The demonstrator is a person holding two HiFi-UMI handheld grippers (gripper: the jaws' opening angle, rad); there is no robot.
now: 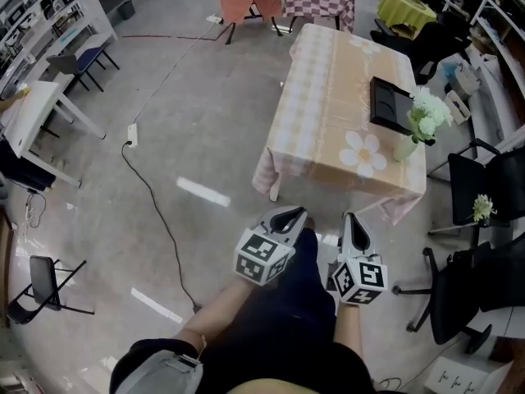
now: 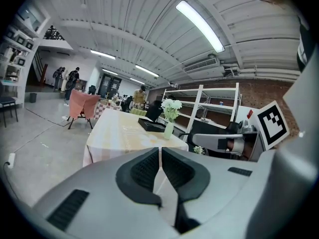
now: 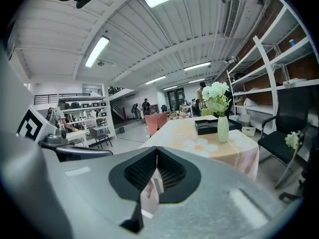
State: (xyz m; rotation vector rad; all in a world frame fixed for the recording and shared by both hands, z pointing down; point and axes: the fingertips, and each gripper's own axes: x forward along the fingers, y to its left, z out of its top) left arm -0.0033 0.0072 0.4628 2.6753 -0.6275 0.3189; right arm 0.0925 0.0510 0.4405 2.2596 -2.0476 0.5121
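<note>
- Left claw (image 1: 289,214): clenched. In its own view the two ribbed black pads (image 2: 142,171) meet along one seam, with nothing between them.
- Right claw (image 1: 350,218): also clenched and empty, pads (image 3: 172,172) pressed together.
- I have both claws low in front of the body, side by side and not touching. They point at the table (image 1: 328,97), which stands well apart ahead.
- A vase (image 1: 405,148) stands upright at the table's near right edge, with white flowers (image 1: 428,115) in it. A black tray (image 1: 387,103) sits just behind; I cannot tell if they touch.
- Step in hand, my judgement: an empty carry facing the table. Done well, the claws are level and apart from each other, on a line left of the black chair (image 1: 480,183) and off the cable (image 1: 152,212).
- Cloth: soft, pale checked peach with a daisy print (image 1: 363,152), hanging in folds. I judge it would ruck under a push.
- Vase: slim, pale green, glossy, narrow foot. Probably tippy.
- Tray: rectangular, matte black, raised rim.
- Floor (image 1: 205,138): polished grey, with glare.
- Claw shells: smooth grey plastic.
</note>
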